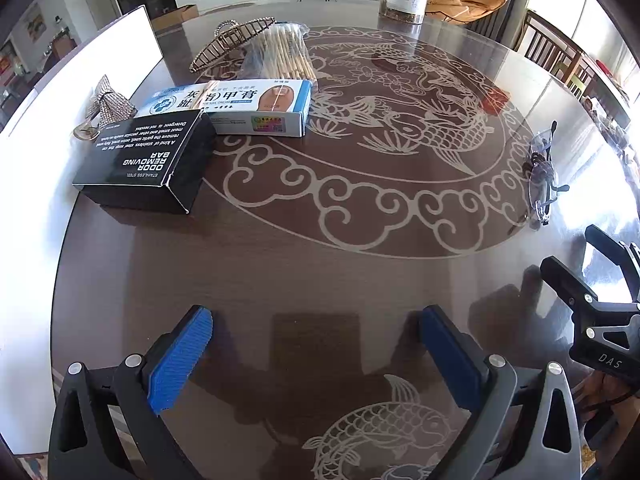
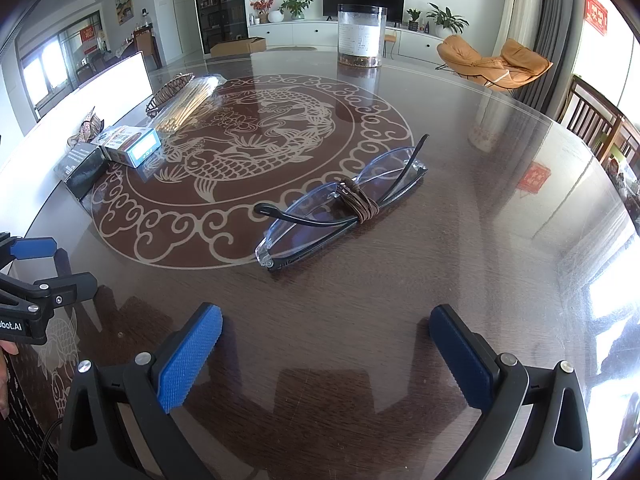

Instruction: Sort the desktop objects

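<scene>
Glasses (image 2: 340, 200), folded, with clear rimless lenses and thin black temples, lie right of centre on the glossy dark table (image 2: 460, 260), a brown cord (image 2: 358, 200) wound around their middle. At far left sit a matte black soap-bar box (image 1: 148, 160) touching a white-and-blue cream box (image 1: 256, 108), with a bag of wooden sticks (image 1: 280, 50) and a woven basket (image 1: 228, 40) behind. A clear cylindrical jar (image 2: 362, 36) stands at the far edge. Left gripper (image 1: 316, 352) and right gripper (image 2: 326, 356) both hover with ribbed blue pads spread wide, holding nothing.
</scene>
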`<state>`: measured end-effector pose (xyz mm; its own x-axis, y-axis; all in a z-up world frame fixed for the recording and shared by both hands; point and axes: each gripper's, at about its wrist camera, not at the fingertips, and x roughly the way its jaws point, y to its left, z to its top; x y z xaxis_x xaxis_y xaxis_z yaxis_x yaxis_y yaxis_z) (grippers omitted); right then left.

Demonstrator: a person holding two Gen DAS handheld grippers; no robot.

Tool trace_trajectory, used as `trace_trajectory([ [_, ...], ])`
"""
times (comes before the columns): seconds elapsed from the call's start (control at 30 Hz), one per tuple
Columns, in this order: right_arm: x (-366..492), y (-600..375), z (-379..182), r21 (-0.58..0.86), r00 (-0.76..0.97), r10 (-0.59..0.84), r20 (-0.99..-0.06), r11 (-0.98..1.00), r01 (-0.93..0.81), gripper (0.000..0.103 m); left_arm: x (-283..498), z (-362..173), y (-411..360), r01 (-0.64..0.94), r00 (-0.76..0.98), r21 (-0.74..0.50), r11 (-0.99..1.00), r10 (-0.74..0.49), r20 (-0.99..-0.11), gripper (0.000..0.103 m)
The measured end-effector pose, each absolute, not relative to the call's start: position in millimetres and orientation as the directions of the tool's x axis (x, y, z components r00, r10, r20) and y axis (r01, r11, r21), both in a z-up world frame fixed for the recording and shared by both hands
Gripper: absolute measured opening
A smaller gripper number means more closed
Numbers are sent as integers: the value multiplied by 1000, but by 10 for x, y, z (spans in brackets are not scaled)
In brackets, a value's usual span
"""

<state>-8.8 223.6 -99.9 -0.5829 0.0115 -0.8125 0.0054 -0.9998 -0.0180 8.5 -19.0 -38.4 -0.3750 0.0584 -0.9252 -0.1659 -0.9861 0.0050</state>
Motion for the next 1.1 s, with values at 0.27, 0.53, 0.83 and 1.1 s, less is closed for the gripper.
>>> trace_trajectory([
  [0.27,-87,2236,-999,-18,-583,11,-812,-1000,5,103,92,-380,-209,-165,-375,6,-986,58,-925,103],
  [0.53,-90,2237,-995,-18,-583,11,-812,-1000,5,103,121,-371,-231,-166,-371,5,-986,57,-927,103],
  [0.83,-86,2239,-993,-18,-583,11,-812,-1000,5,103,121,-365,-253,-160,-371,5,-987,55,-927,103],
  [1.1,-81,2240,-994,-18,-583,12,-812,-1000,5,103,119,-363,-265,-154,-372,6,-988,52,-927,103],
])
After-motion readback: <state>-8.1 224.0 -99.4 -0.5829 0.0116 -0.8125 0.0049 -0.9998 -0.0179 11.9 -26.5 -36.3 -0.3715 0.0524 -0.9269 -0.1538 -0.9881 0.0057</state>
